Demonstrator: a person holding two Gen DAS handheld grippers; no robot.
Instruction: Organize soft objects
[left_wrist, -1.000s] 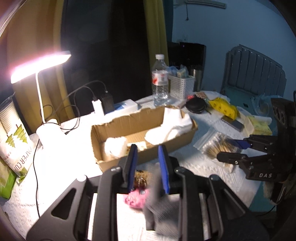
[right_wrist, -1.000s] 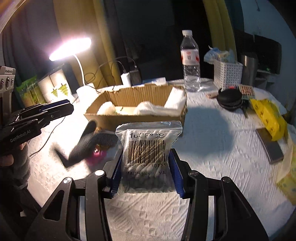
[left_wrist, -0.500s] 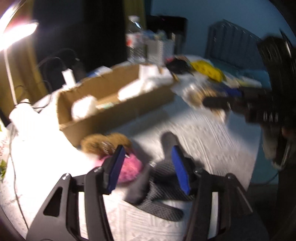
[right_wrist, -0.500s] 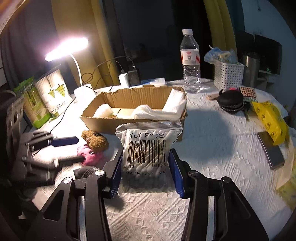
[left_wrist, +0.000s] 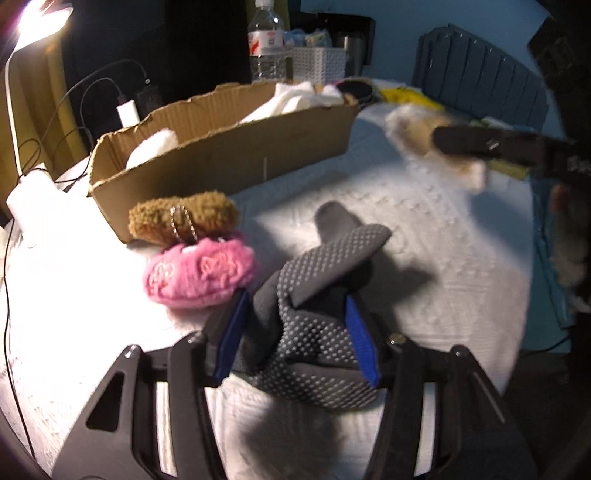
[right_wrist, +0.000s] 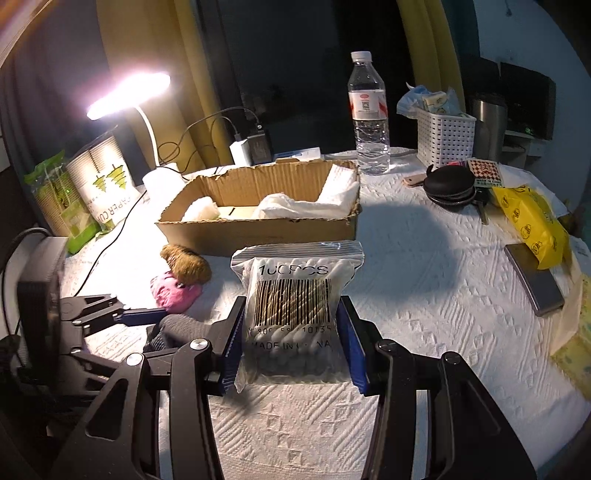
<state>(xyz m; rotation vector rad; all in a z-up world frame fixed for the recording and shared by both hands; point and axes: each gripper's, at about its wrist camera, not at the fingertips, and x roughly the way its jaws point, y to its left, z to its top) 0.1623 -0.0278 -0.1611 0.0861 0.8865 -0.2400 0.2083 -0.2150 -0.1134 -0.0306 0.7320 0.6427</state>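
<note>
A grey dotted glove (left_wrist: 317, 314) lies on the white cloth between the fingers of my left gripper (left_wrist: 297, 334), which stands around it, open. A pink plush (left_wrist: 199, 271) and a brown plush (left_wrist: 183, 218) lie just left of it, in front of the cardboard box (left_wrist: 258, 147). The box holds white soft items (right_wrist: 306, 201). My right gripper (right_wrist: 291, 339) is shut on a clear bag of cotton swabs (right_wrist: 295, 306), held just above the cloth. The left gripper (right_wrist: 122, 317) and the glove (right_wrist: 173, 330) also show in the right wrist view.
A lit desk lamp (right_wrist: 129, 94), a water bottle (right_wrist: 369, 114), a white basket (right_wrist: 445, 138), a black round case (right_wrist: 448, 186), a yellow pack (right_wrist: 528, 218) and a grey flat device (right_wrist: 533, 278) sit around the table. Cables and chargers (right_wrist: 247, 146) lie behind the box.
My left gripper dropped from in front of the box down to the cloth and now straddles the grey glove. My right gripper kept hold of the swab bag and barely moved.
</note>
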